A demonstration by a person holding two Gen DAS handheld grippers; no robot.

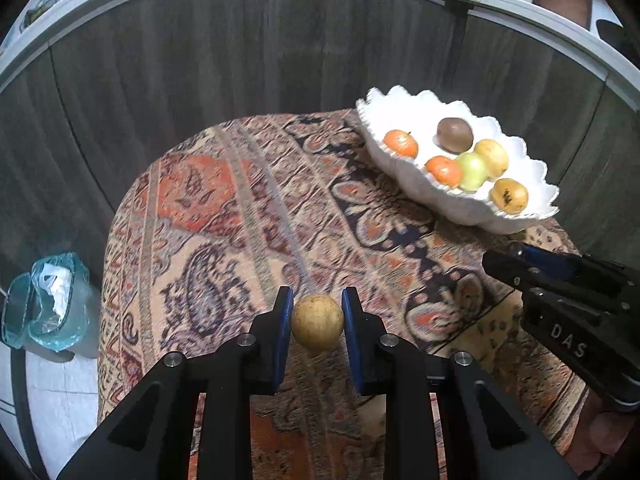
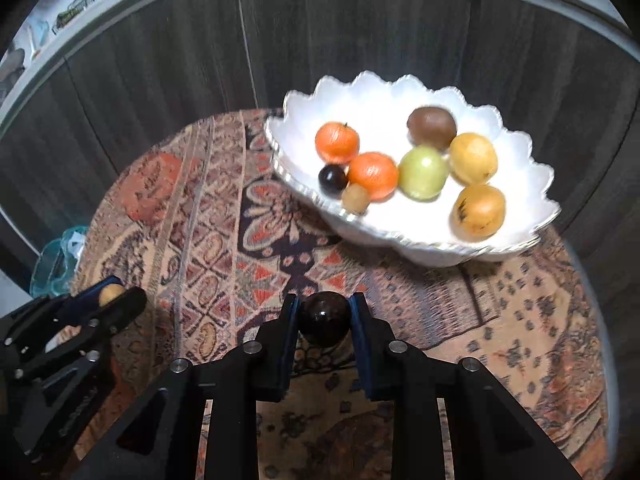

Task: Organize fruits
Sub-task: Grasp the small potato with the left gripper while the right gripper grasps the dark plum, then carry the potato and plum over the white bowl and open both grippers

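Two grippers are each holding a small fruit above the patterned tablecloth [image 1: 248,216], both on the near side of the white scalloped bowl [image 2: 400,92]. The left gripper [image 1: 317,322] is pinching a tan round fruit [image 1: 317,321] between its blue pads, jaws closed tight against it. The right gripper [image 2: 325,320] is clamping a dark glossy fruit [image 2: 325,319] the same way. Letters reading "DAS" are showing in white on the right gripper's black body in the left wrist view. Inside the bowl are lying two tangerines [image 2: 337,142], a kiwi [image 2: 432,127], a green fruit [image 2: 423,173], two yellow fruits [image 2: 473,158], a small dark fruit [image 2: 332,177] and a small tan one [image 2: 355,198]. A blue-green plastic bag [image 1: 44,300] is sitting far left of the bowl, beyond the table's edge.
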